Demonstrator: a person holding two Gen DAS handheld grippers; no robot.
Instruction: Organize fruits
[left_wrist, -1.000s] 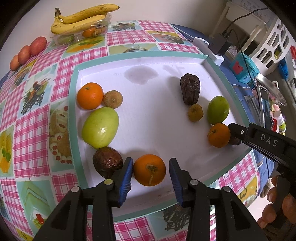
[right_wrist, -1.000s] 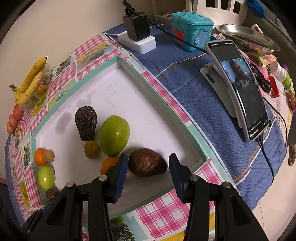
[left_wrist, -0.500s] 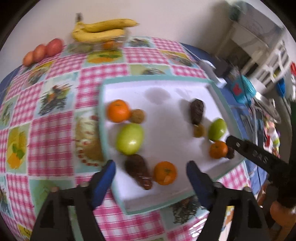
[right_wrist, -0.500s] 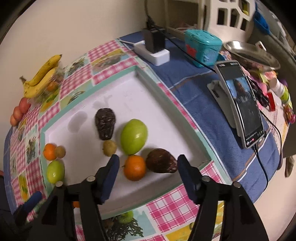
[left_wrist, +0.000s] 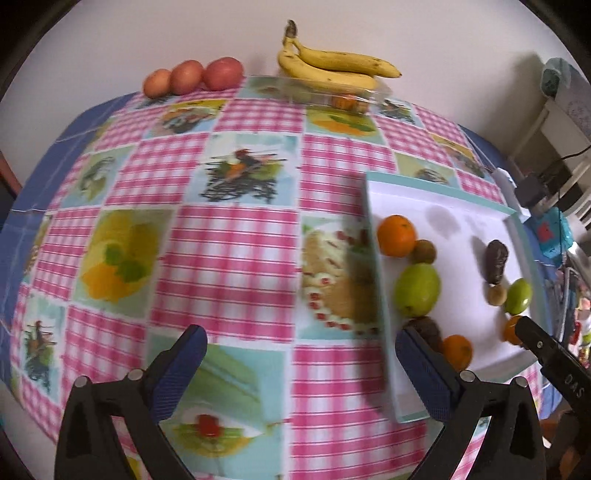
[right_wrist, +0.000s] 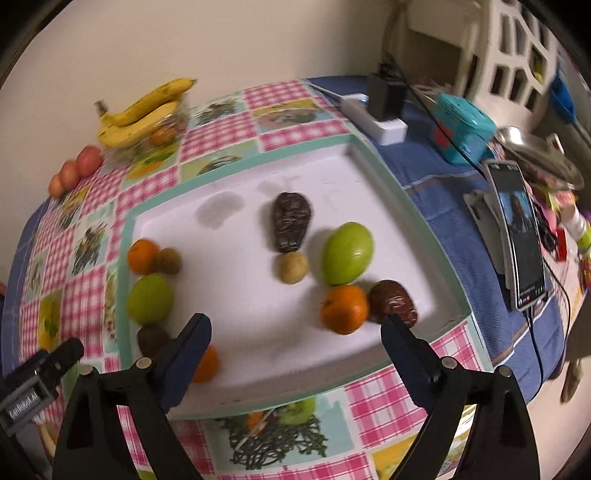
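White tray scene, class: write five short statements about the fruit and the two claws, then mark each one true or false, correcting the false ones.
1. Both the left claw and the right claw are open and empty. True.
2. The bananas lie inside the white tray. False: they lie outside it, near the wall.
3. Three oranges are in the tray. True.
4. The phone lies flat. False: it stands propped.
5. Only one green fruit is in the tray. False: two.

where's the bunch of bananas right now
The bananas lie at the table's far edge by the wall, on a clear plastic box, with three red fruits to their left, outside the white tray.
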